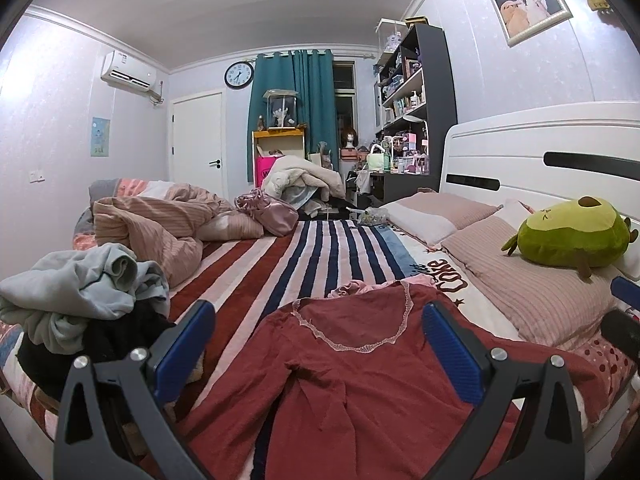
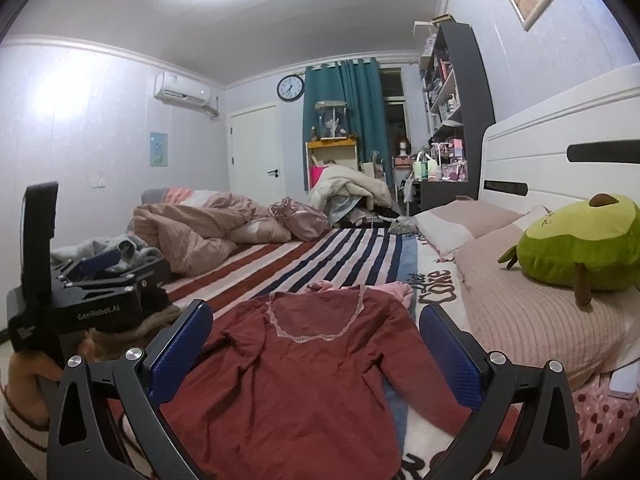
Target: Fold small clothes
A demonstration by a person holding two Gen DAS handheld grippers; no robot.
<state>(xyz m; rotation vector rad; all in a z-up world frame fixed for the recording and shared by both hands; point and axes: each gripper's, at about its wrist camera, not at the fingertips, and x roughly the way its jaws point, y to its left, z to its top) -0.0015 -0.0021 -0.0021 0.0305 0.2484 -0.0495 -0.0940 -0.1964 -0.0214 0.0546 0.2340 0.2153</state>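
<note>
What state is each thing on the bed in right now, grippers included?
Red top: spread flat, unfolded, neckline away from the cameras.
Left gripper: open, empty, above the top.
Right gripper: open, empty.
Grey clothes pile: crumpled, unfolded.
Pink quilt: bunched up.
Avocado plush: lying on a pillow.

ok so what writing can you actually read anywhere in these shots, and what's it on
"GenRobot.AI" on the body of the left gripper, seen from the right wrist.
"Coke", in big brown script, on the bed cover beside the pillows; the smaller word above it is too distorted to read.
Clock numerals, the pink bag print, the wall poster and the air conditioner label: too small.
</note>
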